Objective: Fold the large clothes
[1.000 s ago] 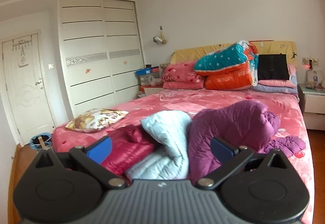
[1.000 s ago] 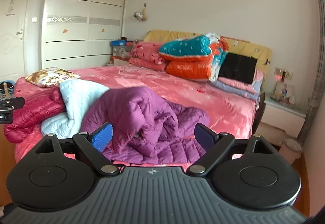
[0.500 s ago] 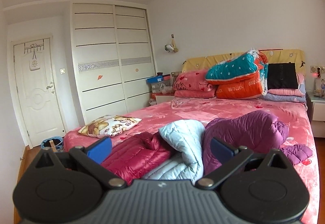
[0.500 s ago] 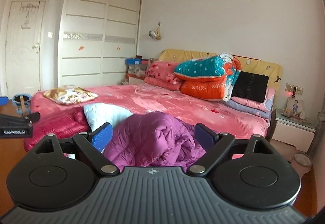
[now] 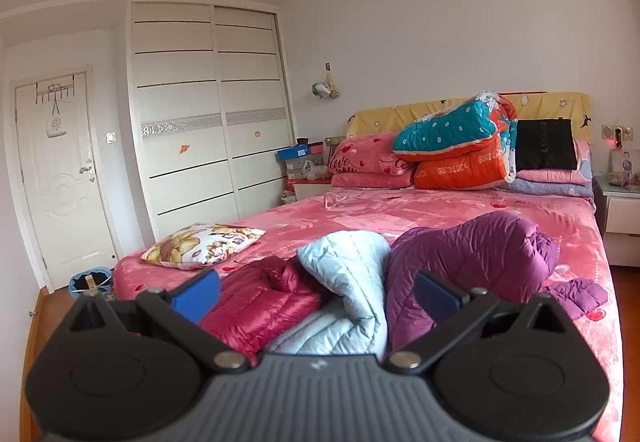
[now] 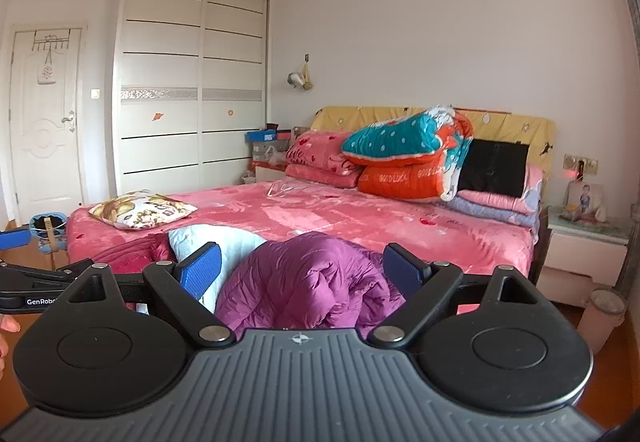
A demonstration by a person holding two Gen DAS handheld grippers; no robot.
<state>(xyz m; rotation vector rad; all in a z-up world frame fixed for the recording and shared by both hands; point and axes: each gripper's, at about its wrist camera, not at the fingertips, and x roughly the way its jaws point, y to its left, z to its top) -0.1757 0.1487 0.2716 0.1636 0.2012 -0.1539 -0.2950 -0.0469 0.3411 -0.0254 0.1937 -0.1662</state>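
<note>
Purple down jacket (image 5: 472, 262) lies crumpled in a heap at the near foot end of the bed (image 5: 420, 209), touching a light blue down jacket (image 5: 348, 282) on its left, which in turn overlaps a dark red down jacket (image 5: 256, 306). All three unfolded, puffy, quilted.

Left gripper (image 5: 316, 292) hangs above the near edge of the pile, jaws spread wide, nothing between the blue pads. Right gripper (image 6: 302, 270) same: jaws released, empty, purple jacket (image 6: 312, 282) framed in the gap.

Left wrist view shows a loose purple sleeve or hood piece (image 5: 576, 292) spread flat beside the heap on the right; right wrist view hides that behind its own body. Right wrist view shows the left gripper's arm (image 6: 36, 282) at its left edge, plus a small bin (image 6: 606, 312) on the floor by the nightstand (image 6: 584, 254); neither shows in the left view. Red jacket (image 6: 132, 254) mostly blocked in the right view by the gripper finger; light blue one (image 6: 224, 242) only partly seen.

Around: floral pillow (image 5: 200, 244) near the left bed edge, apart from the jackets. Stacked quilts and pillows at the headboard, teal dotted quilt (image 5: 448, 129) on an orange one (image 5: 460, 165), black bag (image 5: 546, 143) beside. White wardrobe (image 5: 208, 113), white door (image 5: 60, 177).
</note>
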